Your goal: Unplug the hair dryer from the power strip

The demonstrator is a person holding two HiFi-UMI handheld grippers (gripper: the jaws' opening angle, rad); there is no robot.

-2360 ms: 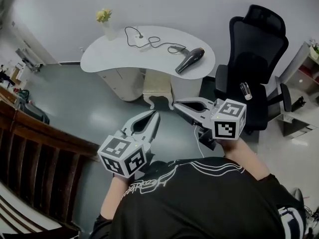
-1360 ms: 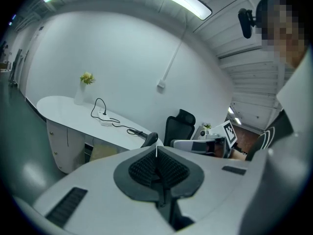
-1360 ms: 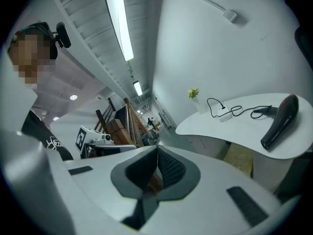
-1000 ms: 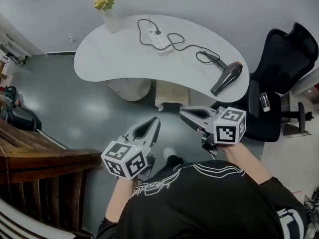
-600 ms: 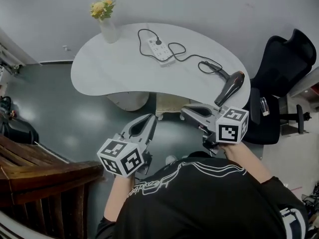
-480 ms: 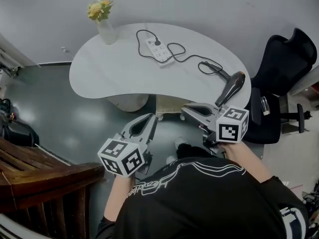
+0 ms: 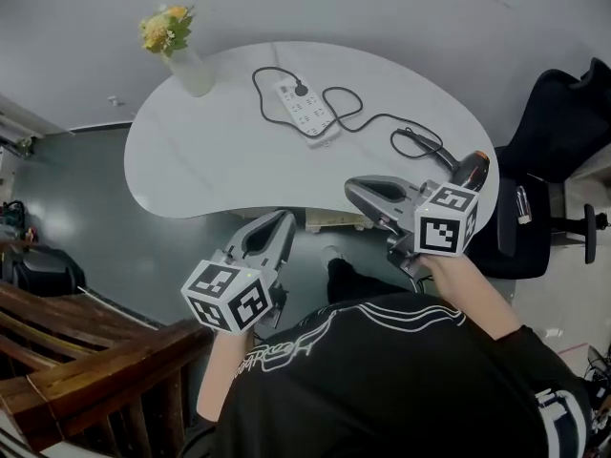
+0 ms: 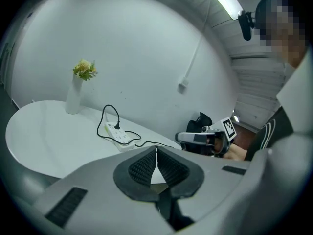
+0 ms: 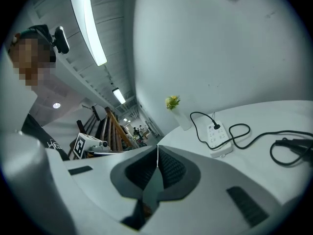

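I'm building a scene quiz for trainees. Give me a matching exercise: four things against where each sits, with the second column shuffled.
1 vase
2 power strip
3 hair dryer
4 office chair

A right end of the table
B off the table, to its right
C left end of the table
D middle of the table, black plug in it

Pairs: 1-C; 2-D; 3-A; 4-B
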